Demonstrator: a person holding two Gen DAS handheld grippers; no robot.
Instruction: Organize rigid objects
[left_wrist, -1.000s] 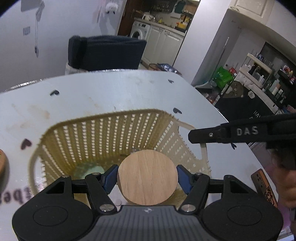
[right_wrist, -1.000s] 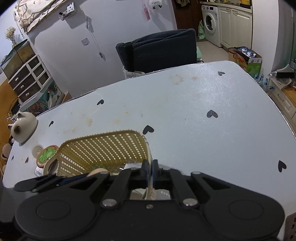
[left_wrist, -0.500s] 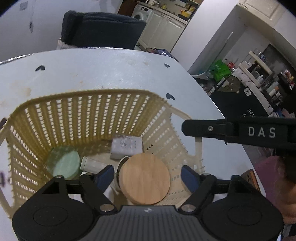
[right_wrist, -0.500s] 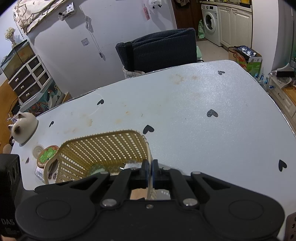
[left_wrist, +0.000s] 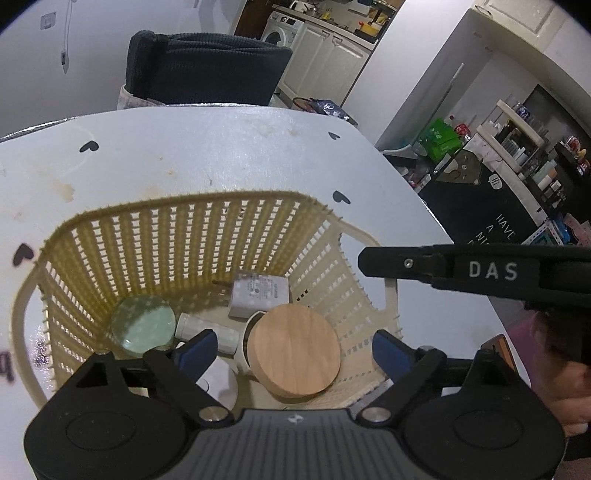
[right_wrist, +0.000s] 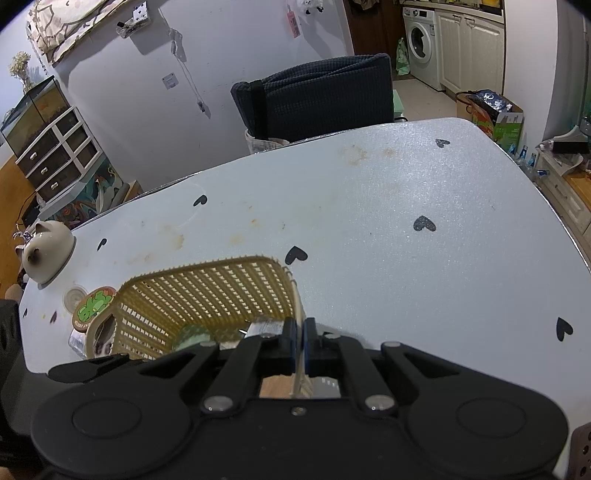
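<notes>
Even indoor light, glare on the table (right_wrist: 424, 192), bowed fisheye edges, dark corners, perhaps slight blur.

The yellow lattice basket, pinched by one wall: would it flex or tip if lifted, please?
The basket probably flexes: thin perforated walls. It likely tips away from the right hand-held gripper, which pinches one wall. The wooden-lidded jar may slide.

Cream lattice basket (left_wrist: 207, 236), heart-dotted table (left_wrist: 221, 155)
</notes>
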